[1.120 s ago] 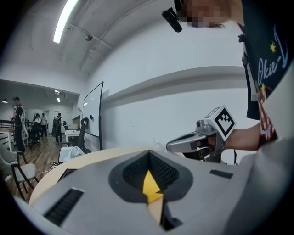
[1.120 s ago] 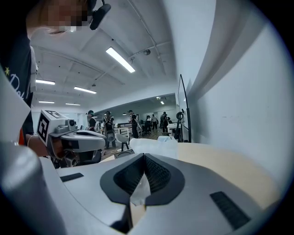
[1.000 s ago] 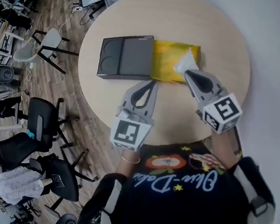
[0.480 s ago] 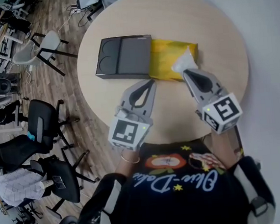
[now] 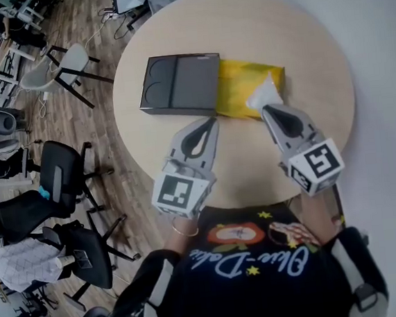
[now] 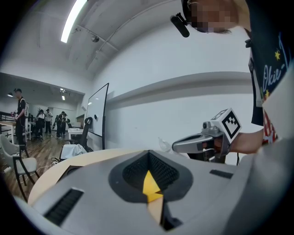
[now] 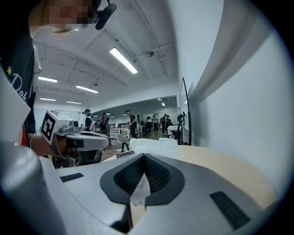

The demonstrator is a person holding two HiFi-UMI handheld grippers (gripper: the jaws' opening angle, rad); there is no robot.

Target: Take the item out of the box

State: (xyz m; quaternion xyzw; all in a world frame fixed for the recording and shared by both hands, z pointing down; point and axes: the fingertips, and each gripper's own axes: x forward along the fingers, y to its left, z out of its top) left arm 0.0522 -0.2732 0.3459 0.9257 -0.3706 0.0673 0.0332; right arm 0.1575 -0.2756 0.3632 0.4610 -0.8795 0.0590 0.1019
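Right hand-held gripper (image 5: 263,107): jaws drawn together, with a sliver of white tissue (image 5: 266,90) in the slit, seemingly pinched.
Left hand-held gripper (image 5: 212,121): jaws together on nothing; the yellow box (image 5: 236,86) is just ahead of its tips.
Tissue: stands up out of the box, right at the right tips.
Box axis: crosswise to both, flat on the counter (image 5: 298,40).
Coming move, judged: a pull by the right, which is nearer.

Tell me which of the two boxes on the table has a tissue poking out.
The yellow box, right of the dark grey box. A white tissue sticks up from it; the grey one shows none.
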